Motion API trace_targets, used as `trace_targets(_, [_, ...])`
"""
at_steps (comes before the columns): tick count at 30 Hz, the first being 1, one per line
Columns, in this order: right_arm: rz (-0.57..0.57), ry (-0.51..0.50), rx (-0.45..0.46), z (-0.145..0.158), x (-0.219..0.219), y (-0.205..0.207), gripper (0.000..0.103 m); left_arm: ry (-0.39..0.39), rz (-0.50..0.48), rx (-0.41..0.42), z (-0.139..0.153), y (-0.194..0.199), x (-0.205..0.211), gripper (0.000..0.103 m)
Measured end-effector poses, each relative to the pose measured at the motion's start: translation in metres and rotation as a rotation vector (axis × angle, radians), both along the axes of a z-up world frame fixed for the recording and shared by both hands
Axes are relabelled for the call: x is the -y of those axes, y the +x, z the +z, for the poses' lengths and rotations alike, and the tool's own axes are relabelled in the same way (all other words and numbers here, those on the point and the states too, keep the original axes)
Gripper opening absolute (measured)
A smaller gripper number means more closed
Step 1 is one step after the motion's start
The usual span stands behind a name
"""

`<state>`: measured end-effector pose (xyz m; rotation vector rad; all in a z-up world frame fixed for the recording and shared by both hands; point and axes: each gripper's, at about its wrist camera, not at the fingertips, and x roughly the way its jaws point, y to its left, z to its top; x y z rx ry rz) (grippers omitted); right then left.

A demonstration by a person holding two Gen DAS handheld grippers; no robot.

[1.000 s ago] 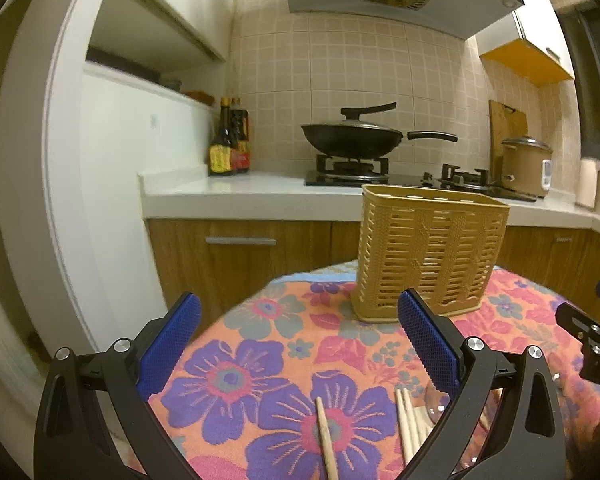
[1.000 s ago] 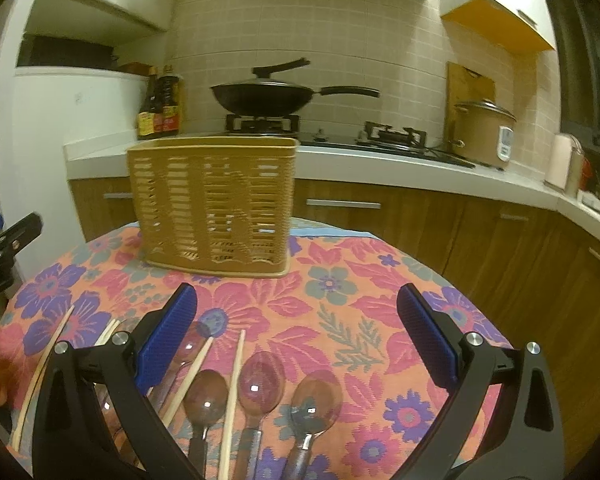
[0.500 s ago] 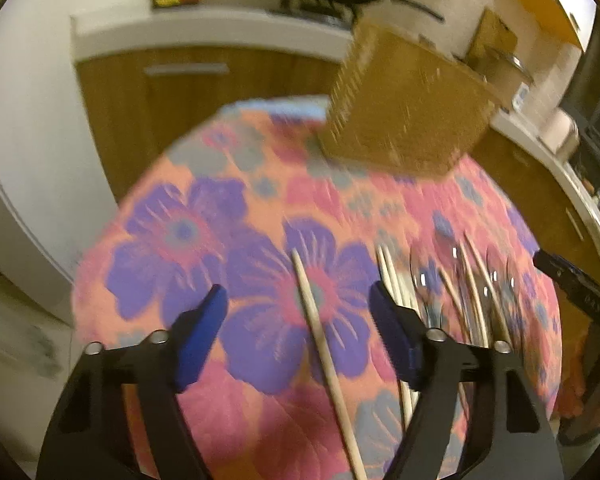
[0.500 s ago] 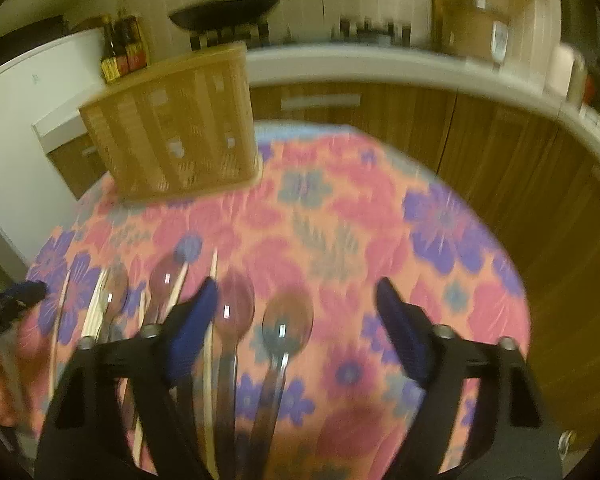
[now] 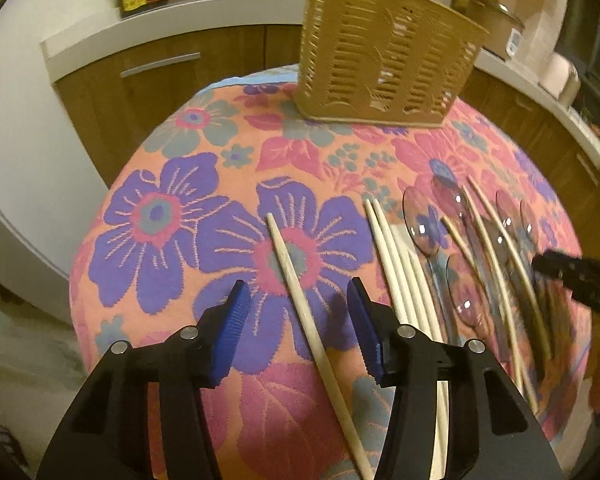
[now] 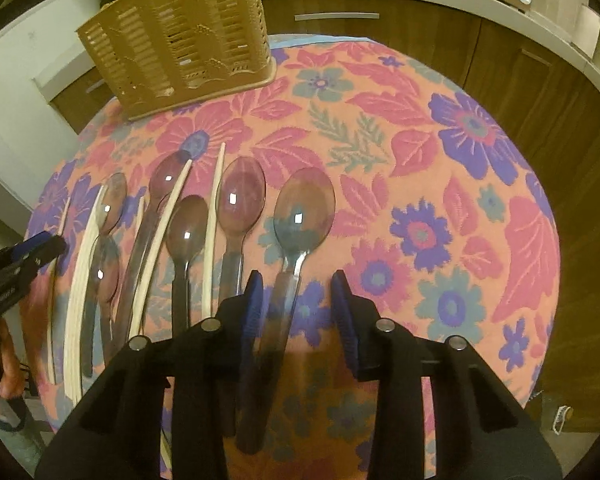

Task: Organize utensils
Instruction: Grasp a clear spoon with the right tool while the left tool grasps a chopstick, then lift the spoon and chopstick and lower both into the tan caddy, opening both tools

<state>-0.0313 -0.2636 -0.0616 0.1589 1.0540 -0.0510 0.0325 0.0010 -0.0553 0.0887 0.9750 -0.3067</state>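
Wood-fronted kitchen cabinets [image 5: 160, 80] ring a round tabletop [image 5: 160, 216] under a flowered cloth, a slatted tan basket [image 5: 380, 52] at its far edge, while the left claw [image 5: 298, 312] closes around a lone pale chopstick [image 5: 300, 300] at near left and the right claw [image 6: 296, 304] closes around the rightmost shiny spoon [image 6: 302, 212] handle.

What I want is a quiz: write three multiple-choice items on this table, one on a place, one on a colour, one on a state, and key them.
1. Where does the slotted basket stand?
A. At the table's near edge
B. At the table's far edge
C. On the kitchen counter

2. What colour are the left gripper's pads?
A. Red
B. Blue
C. Green

3. The lone chopstick is:
A. Lying flat on the cloth
B. Standing in the basket
C. Lifted off the table

Key: 1 B, the basket stands beyond all the utensils. 2 B, the pads are blue. 3 A, the chopstick lies on the floral cloth, between the closing jaws of the left gripper.
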Motion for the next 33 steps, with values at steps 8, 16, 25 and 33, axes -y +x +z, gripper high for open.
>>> trace_targets(8, [0.013,-0.072,-0.026,0.002,-0.009,0.008,0.010,0.131,-0.022,0.035,0.001,-0.003,0.015,0.011])
trace_targets(16, [0.049,-0.024,0.055,0.025,-0.011,0.009,0.010,-0.051,-0.020,0.096,0.026,-0.002,0.000,0.004])
trace_targets(25, [0.122,-0.018,0.295,0.105,-0.023,0.036,0.010,-0.334,-0.081,0.313,0.114,0.021,0.005,0.004])
trace_targets(33, [0.126,0.011,0.518,0.180,-0.021,0.096,0.010,-0.490,-0.103,0.483,0.183,0.085,0.031,0.004])
